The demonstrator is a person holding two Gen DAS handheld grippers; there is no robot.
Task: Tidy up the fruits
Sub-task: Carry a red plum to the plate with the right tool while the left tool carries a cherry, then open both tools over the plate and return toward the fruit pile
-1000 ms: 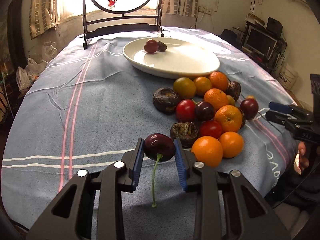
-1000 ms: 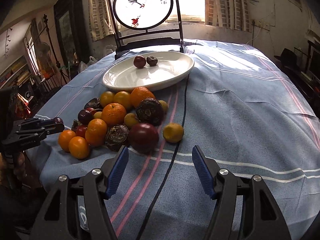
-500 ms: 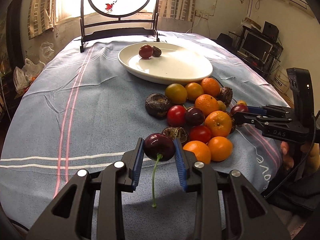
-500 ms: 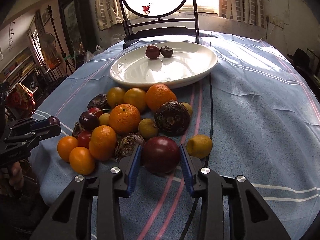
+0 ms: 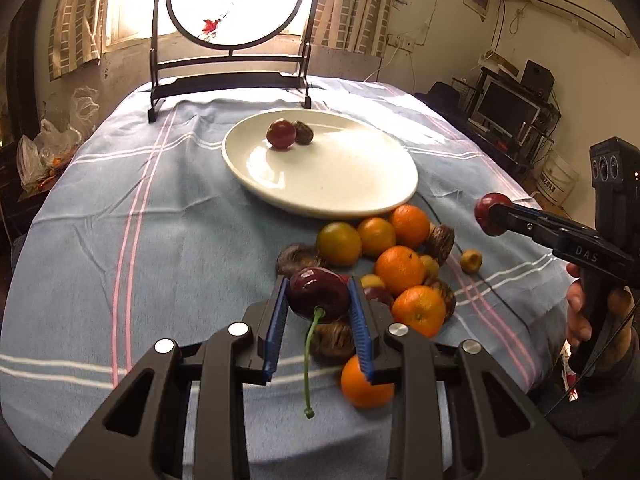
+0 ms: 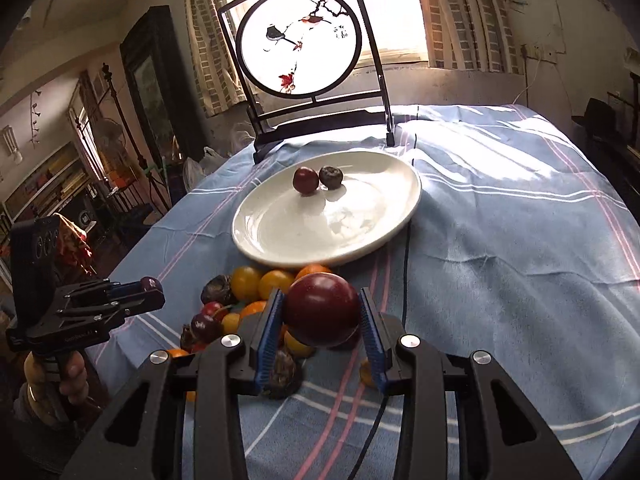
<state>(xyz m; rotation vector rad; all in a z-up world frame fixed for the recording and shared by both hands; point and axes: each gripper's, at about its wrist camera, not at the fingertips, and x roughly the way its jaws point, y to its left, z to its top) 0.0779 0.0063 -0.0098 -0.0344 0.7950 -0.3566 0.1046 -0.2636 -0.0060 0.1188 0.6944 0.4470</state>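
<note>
Two claws were recorded, each loaded. Left claw (image 5: 319, 302): closed on a dark cherry (image 5: 319, 294), pinched between the blue pads (image 5: 276, 326), its green stem hanging down toward the camera; held clear above the bench (image 5: 120, 240). Right claw (image 6: 322, 314): closed on a large dark red plum (image 6: 322, 309), gripped at its widest part and likewise lifted off the cloth.

Directly below and just beyond both claws: a loose heap of fruit (image 5: 400, 268) comprising oranges, yellowish citrus, small red and dark fruit and several wrinkled brown pieces, most touching one another; one small yellow fruit (image 5: 471, 261) lay slightly apart to the right.

Further ahead of both claws: a white plate (image 5: 340, 196), its near rim next to the far edge of the heap, holding one red fruit (image 5: 281, 133) and one dark wrinkled fruit (image 5: 303, 132), touching, near its far rim. Most of the plate was bare. Beyond the plate: a round painted screen on a dark stand (image 6: 300, 40).

Step in hand, as judged: carry phase, fruit picked and in transit to the plate. Next move calls for forward travel over the heap, lowering inside the rim, and a gentle opening so the round fruit does not roll off.
</note>
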